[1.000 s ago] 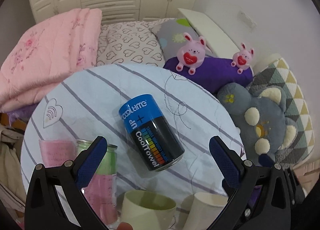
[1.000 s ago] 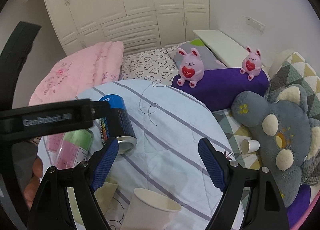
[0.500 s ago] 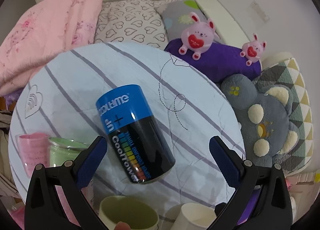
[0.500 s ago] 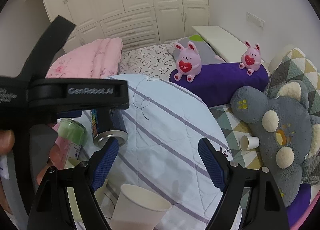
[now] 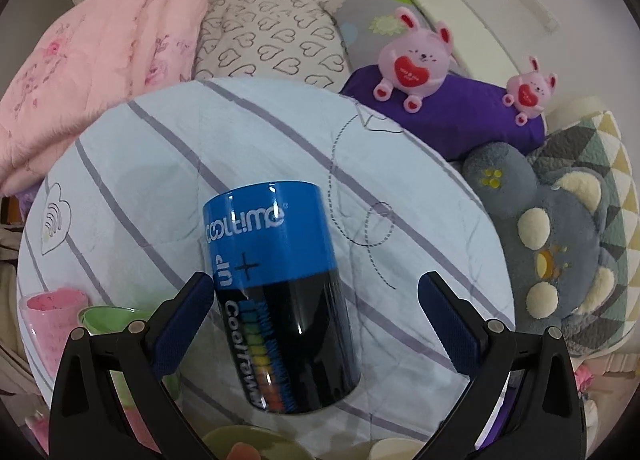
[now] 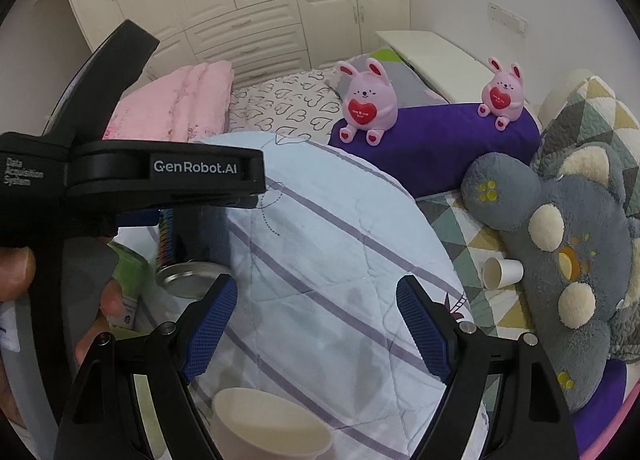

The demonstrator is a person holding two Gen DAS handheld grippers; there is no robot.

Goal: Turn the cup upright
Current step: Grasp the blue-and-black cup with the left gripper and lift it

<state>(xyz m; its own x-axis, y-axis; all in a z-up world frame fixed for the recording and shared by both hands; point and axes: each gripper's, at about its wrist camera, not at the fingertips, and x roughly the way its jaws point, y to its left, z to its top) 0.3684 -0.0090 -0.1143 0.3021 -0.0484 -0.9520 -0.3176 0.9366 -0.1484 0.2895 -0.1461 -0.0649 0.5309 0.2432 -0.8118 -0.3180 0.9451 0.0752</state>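
A blue and black can-shaped cup [image 5: 280, 296] lies on its side on a round counter [image 5: 132, 180] covered with a pale blue, purple-striped cloth. Around the counter sit pink bedding, heart-print pillows and plush toys.

Compared with one second ago, the cup now looks much larger and more central in the left wrist view, so the left gripper [image 5: 316, 324] has come forward and down toward it. This suggests the approach is nearly finished and the grasp comes next; the cup is not yet upright.

The left fingers are spread wide and hold nothing. The cup's black lower half lies between them, much closer to the left finger [image 5: 184, 324], possibly touching it, and well apart from the right finger [image 5: 450, 328]. Its blue end points away from the camera.

In the right wrist view, the cup's metal end [image 6: 192, 278] faces the camera, mostly hidden behind the left gripper's black body. The right gripper [image 6: 318, 328] hangs over the cloth beside the cup, fingers wide apart and empty. A white paper cup [image 6: 272, 428] stands at the bottom edge.
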